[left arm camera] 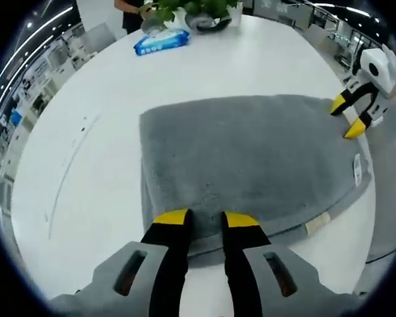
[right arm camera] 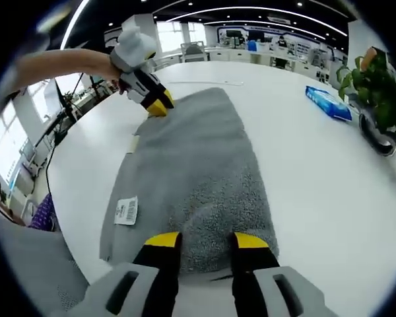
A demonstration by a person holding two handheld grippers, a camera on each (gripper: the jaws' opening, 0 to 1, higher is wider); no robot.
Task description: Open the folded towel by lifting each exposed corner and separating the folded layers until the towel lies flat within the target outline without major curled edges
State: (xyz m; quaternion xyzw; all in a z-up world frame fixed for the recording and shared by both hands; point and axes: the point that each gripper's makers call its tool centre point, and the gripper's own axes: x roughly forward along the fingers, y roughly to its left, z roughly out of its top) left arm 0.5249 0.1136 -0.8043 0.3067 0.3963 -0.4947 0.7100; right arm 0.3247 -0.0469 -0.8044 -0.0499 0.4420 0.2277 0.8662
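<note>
- Towel (left arm camera: 251,158), grey and plush, lies folded on the white table (left arm camera: 86,132), stretched between the two grippers with one short end under each.
- Left gripper (left arm camera: 206,221) has its yellow-tipped jaws parted a little, resting over the near folded edge; whether they pinch any fabric I cannot tell.
- Right gripper (right arm camera: 206,241) sits the same way at its own end, jaws somewhat apart above the pile, nothing visibly clamped.
- Handling, as I judge it: soft, limp and fairly thick, so it should drape and sag when lifted, and the nap may cling layer to layer. Light enough for one pinch, but it will not hold a shape.
- Best hold looks to be the upper layer right at a corner, just ahead of each gripper's tips, where the stacked edges show.
- Left gripper view shows the layered fold edge directly before the jaws, plus a blue packet (left arm camera: 162,41) and potted plant (left arm camera: 198,10) far beyond.
- Right gripper view gives the barcode tag (right arm camera: 126,211) plainly, left of the jaws, and a person's forearm (right arm camera: 59,65) behind the far gripper.
</note>
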